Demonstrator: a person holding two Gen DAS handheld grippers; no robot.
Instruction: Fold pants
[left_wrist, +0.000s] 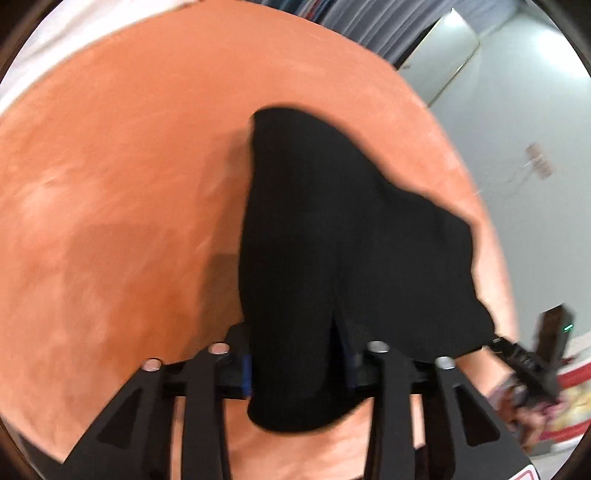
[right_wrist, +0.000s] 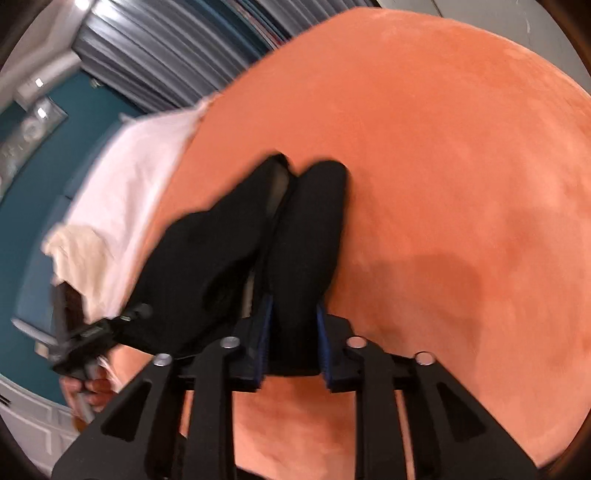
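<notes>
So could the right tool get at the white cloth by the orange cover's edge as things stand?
Probably not freely: the right tool is shut on the black pants, and the white cloth lies off to the side beyond the pants.

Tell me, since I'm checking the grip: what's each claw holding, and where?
Both hold the black pants: left claw and right claw each pinch a bunched edge.

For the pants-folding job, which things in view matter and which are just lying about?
Part of the job: black pants, left gripper, right gripper, orange bed cover.

Just lying about: white pillow, grey curtain.
</notes>
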